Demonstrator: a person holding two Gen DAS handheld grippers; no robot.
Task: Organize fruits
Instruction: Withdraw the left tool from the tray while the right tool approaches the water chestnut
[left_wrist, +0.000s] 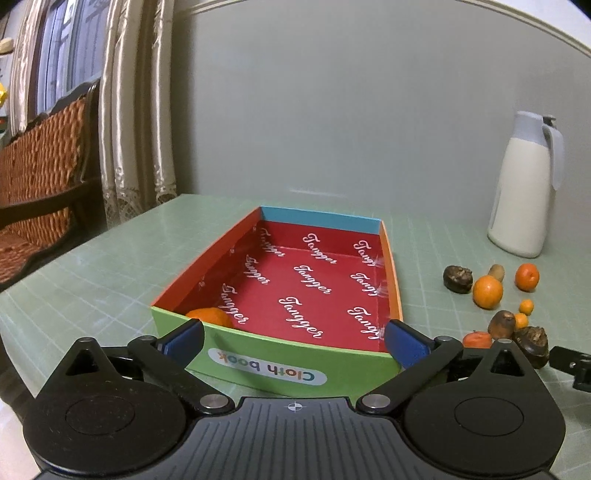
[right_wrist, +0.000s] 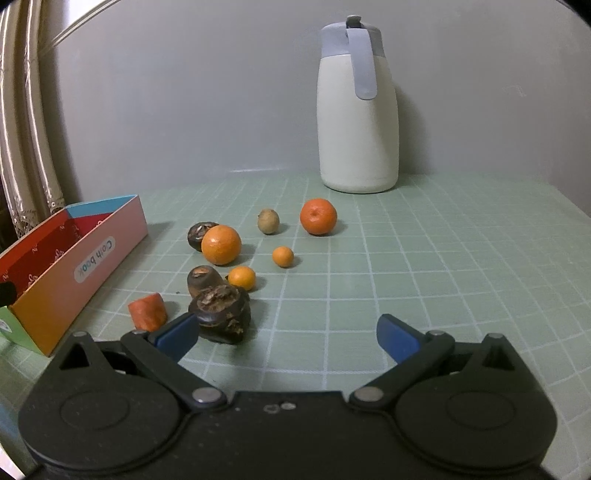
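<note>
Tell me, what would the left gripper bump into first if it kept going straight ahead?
Probably the green front wall of the box, right ahead of the open left gripper. If it cleared that wall, it would likely come down on the red floor inside.

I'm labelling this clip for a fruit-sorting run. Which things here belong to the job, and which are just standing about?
Part of the job:
- shallow cardboard box with red printed lining
- orange fruit already in its near corner
- two large oranges on the mat
- two tiny oranges
- dark brown wrinkled fruits
- small tan fruit
- orange-red chunk

Just standing about:
- white jug with grey lid
- wicker chair
</note>
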